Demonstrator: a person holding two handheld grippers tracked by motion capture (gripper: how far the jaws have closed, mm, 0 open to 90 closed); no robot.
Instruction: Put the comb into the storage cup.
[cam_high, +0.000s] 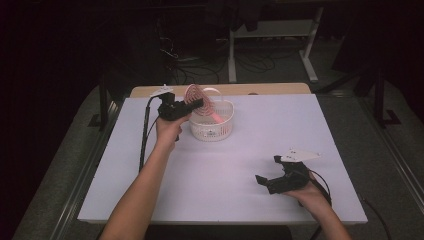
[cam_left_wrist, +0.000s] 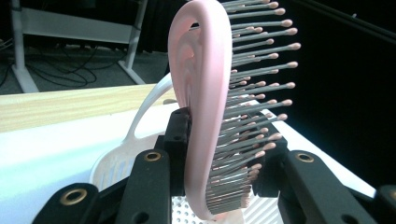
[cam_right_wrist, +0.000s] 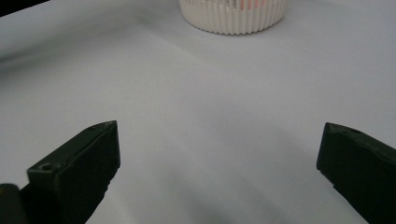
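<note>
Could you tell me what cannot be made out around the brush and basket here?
- Brush handle: left gripper view, cut off by the bottom edge and the left gripper.
- Basket top and contents: right gripper view, cut off by the top edge.
- Basket floor: high view, too small, hidden by its wall and the brush.

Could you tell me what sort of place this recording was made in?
Probably a lab or workshop: a white table set up for recording, loose cables on the floor behind it, and a metal desk frame beyond.
</note>
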